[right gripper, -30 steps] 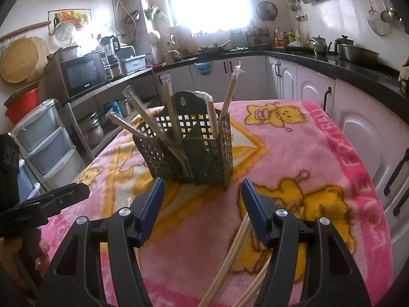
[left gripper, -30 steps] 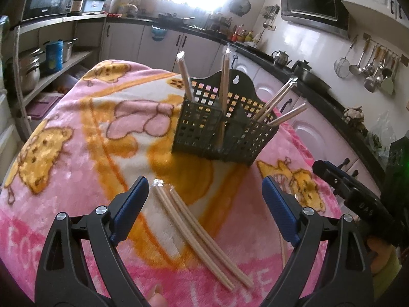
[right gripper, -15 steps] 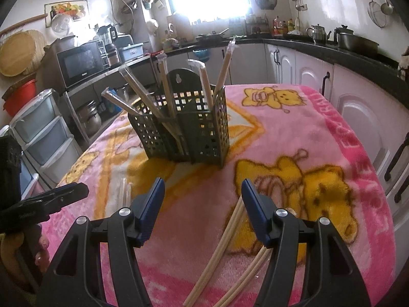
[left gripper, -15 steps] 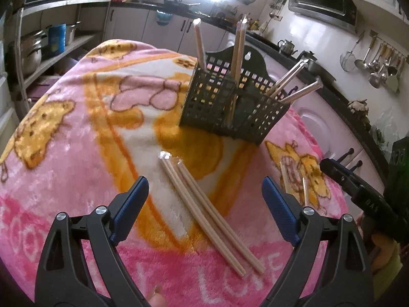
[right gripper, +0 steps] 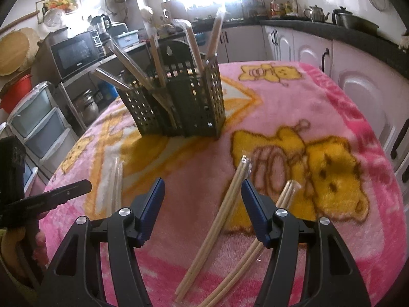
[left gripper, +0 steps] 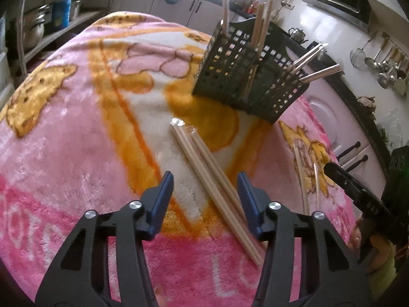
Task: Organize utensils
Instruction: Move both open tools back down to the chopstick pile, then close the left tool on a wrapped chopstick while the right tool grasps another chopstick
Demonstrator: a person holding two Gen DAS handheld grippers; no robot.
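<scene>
A pink cartoon-print blanket (left gripper: 76,138) is spread over the table. A dark perforated utensil holder (left gripper: 245,76) is stood on it at the far side, already loaded with wrapped wooden chopsticks (left gripper: 260,18) upright and metal chopsticks (left gripper: 314,64) leaning outward. In the left wrist view, the left gripper (left gripper: 204,192) is held low over the blanket; its jaws have just been closing but a gap is kept, with two wrapped chopstick pairs (left gripper: 204,168) lying diagonally between the blue pads (left gripper: 161,202), the near ends passing by the right-hand pad; no clamping is seen. The right gripper's finger (left gripper: 358,192) is seen at the right edge of that view. In the right wrist view, the right gripper (right gripper: 202,194) is held apart at a moderate width, nothing pinched. One wrapped pair (right gripper: 217,227) is laid just inside its right-hand pad, a second pair (right gripper: 283,199) partly hidden behind that pad. Another pair (right gripper: 116,176) is blurred at left, near the left gripper's finger (right gripper: 64,192). The holder (right gripper: 179,102) is well ahead of both grippers.
</scene>
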